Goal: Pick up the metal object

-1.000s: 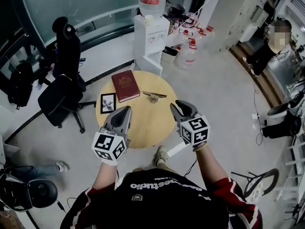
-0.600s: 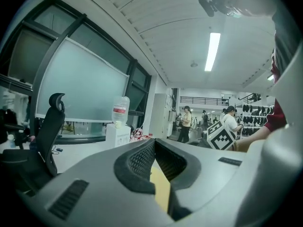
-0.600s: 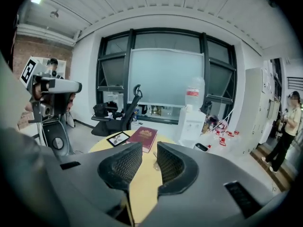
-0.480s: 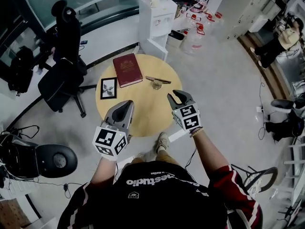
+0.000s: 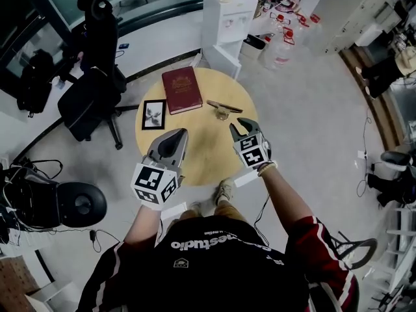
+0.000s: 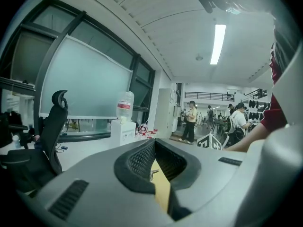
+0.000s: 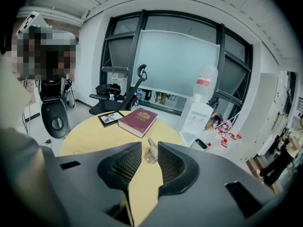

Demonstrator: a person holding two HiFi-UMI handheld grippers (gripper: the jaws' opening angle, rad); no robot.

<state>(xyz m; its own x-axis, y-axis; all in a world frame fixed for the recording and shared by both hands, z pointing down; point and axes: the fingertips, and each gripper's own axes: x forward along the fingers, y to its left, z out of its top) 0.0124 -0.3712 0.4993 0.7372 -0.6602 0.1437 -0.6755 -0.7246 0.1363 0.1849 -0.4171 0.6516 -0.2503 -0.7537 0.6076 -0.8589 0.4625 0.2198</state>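
metal object (image 7: 150, 154) partly behind the jaws of the right gripper (image 7: 149, 146), its form unclear

Shirt (image 5: 214, 272) lettering, partly legible (ends "studio")

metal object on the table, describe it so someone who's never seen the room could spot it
Find the round wooden table. On its far half lie a framed picture, a red book and, right of the book, the metal object. It alone is small, thin and silvery.
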